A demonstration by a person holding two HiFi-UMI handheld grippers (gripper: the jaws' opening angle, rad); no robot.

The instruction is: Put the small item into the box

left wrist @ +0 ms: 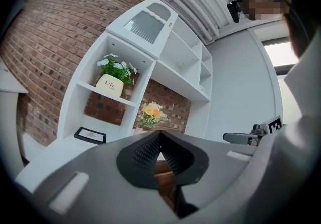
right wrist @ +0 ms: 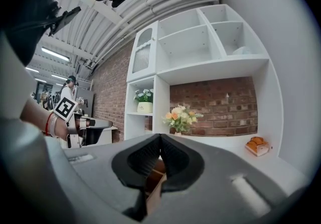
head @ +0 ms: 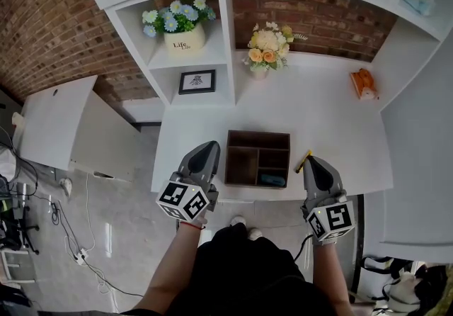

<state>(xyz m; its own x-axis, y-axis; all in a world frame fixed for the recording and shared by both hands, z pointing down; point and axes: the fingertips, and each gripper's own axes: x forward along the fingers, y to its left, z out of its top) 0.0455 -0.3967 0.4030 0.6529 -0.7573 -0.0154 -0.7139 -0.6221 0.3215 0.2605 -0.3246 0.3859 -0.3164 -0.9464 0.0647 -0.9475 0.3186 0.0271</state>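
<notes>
- Head view: where's the small item?
- The yellow stick (head: 303, 161) lies slantwise on the surface (head: 318, 109), between the box (head: 257, 134) and the right gripper (head: 313, 163), which is the nearer one.
- Gripper views?
- Left gripper (left wrist: 159, 135) and right: tips pressed together, holding nothing.

"Life" — on white flower pot (head: 185, 41)

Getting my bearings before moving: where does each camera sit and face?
Head view: on the head, steeply down on desk, box, left tongs, right tongs, forearms.
Left gripper view: rides left tongs, faces shelves; right tongs at right.
Right gripper view: rides right tongs, faces shelves; left tongs at left.
All share the flowers.
</notes>
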